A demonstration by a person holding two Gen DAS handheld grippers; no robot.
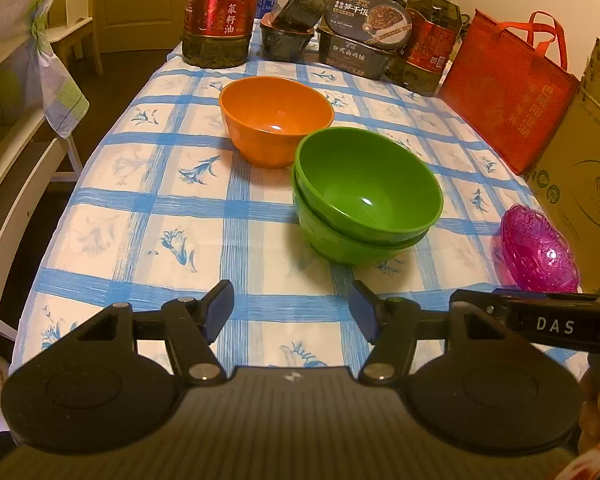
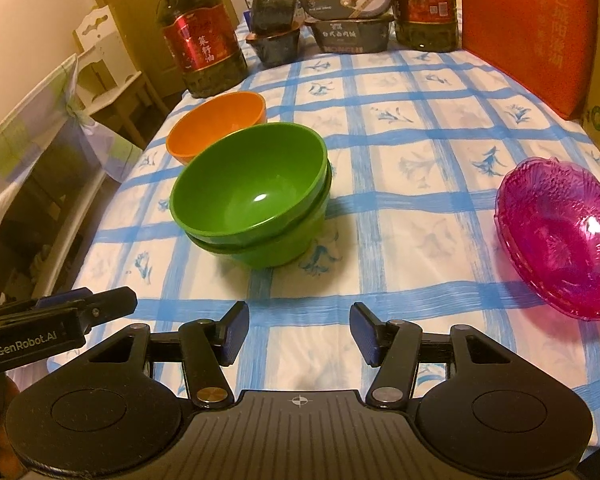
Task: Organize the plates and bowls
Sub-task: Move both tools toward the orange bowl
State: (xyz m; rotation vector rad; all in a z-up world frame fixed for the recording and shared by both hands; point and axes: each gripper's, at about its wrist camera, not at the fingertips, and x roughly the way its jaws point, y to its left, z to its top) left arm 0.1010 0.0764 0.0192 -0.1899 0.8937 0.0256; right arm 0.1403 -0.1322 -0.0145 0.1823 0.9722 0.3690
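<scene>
Two green bowls (image 1: 366, 196) sit nested in a stack on the blue-checked tablecloth (image 1: 140, 216); the stack also shows in the right wrist view (image 2: 252, 196). An orange bowl (image 1: 276, 120) stands just behind it, seen too in the right wrist view (image 2: 216, 124). Pink glass plates (image 2: 560, 236) lie stacked at the right, and show in the left wrist view (image 1: 540, 248). My left gripper (image 1: 292, 312) is open and empty, short of the green stack. My right gripper (image 2: 298, 332) is open and empty, between the green stack and the pink plates.
Oil bottles (image 1: 220, 12), boxed meals (image 1: 364, 32), a red bag (image 1: 512, 92) and a cardboard box (image 1: 588, 168) line the far and right sides. A chair (image 1: 24, 92) stands off the table's left edge. The other gripper shows at each view's side (image 2: 56, 320).
</scene>
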